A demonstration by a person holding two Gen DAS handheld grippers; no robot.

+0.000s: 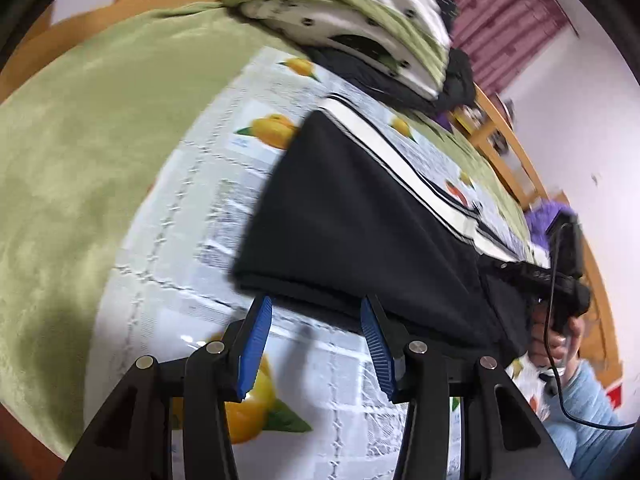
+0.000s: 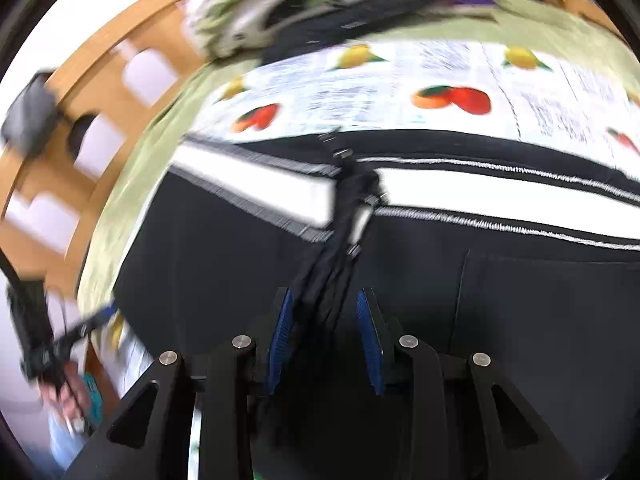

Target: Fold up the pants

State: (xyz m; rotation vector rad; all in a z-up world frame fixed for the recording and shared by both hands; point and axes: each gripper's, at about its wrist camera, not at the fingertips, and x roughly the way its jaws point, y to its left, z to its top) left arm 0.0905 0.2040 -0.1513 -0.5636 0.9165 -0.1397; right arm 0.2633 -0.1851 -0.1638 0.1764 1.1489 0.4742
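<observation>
I have the pants (image 1: 360, 216) laid flat on the bed (image 1: 80, 184), over a quilt (image 1: 208, 216) printed with fruit. They are black with a white side stripe (image 1: 384, 148). A heap of bedding (image 1: 352, 12) sits beyond them at 12 o'clock.

I judge the cloth soft and light, limp enough to sag and drag wherever it is unsupported, and smooth enough to slip from a shallow pinch. Hems, the waistband and the stitched stripe seam look like the firmest places to take hold, since the layers are doubled there.

In the left wrist view, my left gripper (image 1: 316, 312) stands released, its 2 blue fingers (image 1: 256, 344) spread with nothing between them. The near edge of the pants lies just past the fingertips at 12 o'clock, running off toward 3 o'clock, where my right hand (image 1: 560, 340) holds the other tool.

In the right wrist view, my right gripper (image 2: 326, 308) is also parted, not clenched. A bunched ridge of black cloth (image 2: 340, 240) runs up from between its fingers (image 2: 280, 336) toward 12 o'clock; whether the left finger touches it I cannot tell. My left hand (image 2: 64, 384) shows blurred at 8 o'clock.
</observation>
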